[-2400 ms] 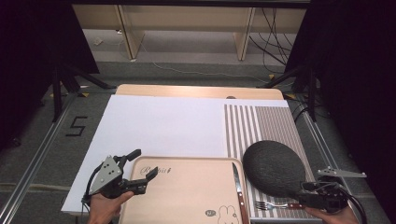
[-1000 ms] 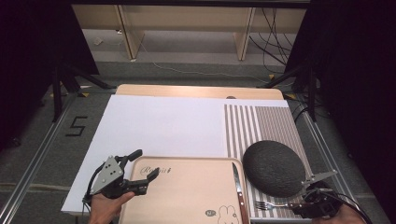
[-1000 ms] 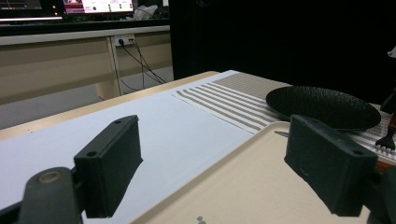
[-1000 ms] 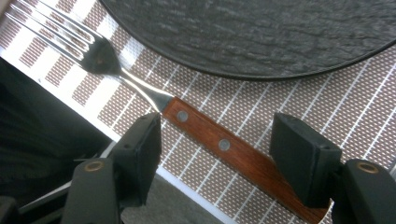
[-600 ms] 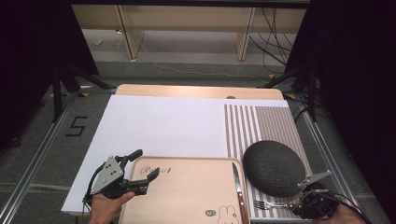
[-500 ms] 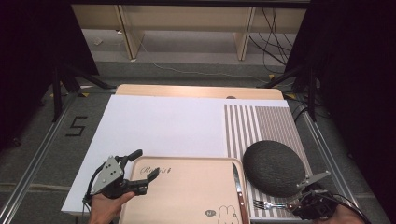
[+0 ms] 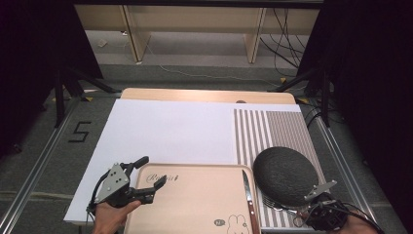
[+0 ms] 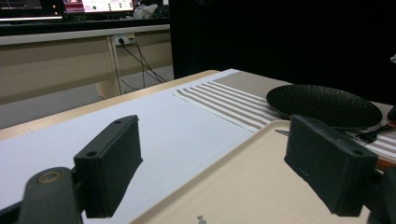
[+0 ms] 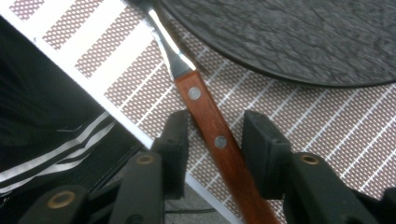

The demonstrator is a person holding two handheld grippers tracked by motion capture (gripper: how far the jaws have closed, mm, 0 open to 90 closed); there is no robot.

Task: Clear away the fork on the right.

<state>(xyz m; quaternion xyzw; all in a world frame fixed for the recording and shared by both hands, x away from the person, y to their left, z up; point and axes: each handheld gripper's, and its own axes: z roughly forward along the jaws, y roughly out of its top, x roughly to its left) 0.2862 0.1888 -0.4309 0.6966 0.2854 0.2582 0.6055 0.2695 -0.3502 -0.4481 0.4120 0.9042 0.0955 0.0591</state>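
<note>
Right gripper [image 9: 212, 140] jaws are closing around the fork [image 9: 210, 126] handle (gaps remaining); tray [image 7: 195, 204] is holding nothing; left gripper [image 8: 212, 172] jaws are standing spread.

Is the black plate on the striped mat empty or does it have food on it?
Empty. The black plate shows only its bare dark textured surface; the fork lies on the striped mat beside the rim, its tip hidden by it.

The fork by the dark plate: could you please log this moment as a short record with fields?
fork: wooden handle on the striped placemat, head beside the black plate
right claw: jaws either side of the handle, just been closing, gaps remain
left claw: open over the corner of the beige tray
knife: on the tray's right edge
</note>
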